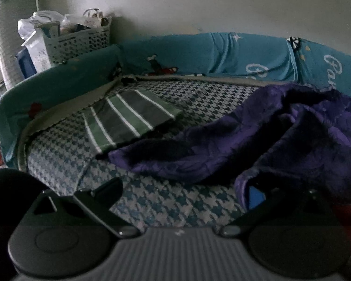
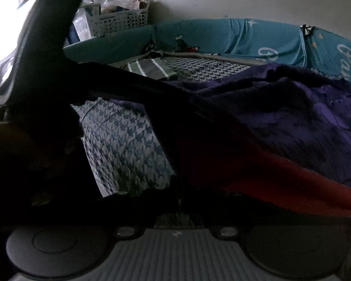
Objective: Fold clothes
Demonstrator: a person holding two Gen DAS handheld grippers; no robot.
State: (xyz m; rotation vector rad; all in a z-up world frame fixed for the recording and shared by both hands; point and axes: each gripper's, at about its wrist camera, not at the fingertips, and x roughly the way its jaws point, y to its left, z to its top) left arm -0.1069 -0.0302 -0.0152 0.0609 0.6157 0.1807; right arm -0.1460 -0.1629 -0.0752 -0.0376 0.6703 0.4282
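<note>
Houndstooth-patterned blue-and-white bed cover (image 1: pixel 166 201) carries the rumpled purple plush garment (image 1: pixel 257 135) at three o'clock; left tongs (image 1: pixel 184 187) gape apart beside its hem, right tongs hidden under dark cloth, state untellable, so any pull may drag it crooked.

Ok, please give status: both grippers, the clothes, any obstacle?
Left gripper open, low over houndstooth sheet. Right gripper hidden under dark garment, state unclear. Striped cloth already folded. Purple blanket crowds the bed.

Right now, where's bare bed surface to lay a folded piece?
Free: houndstooth sheet between the left tongs, folded green striped cloth and teal padded bumper. Crowded: right side, under the rumpled purple plush blanket.
</note>
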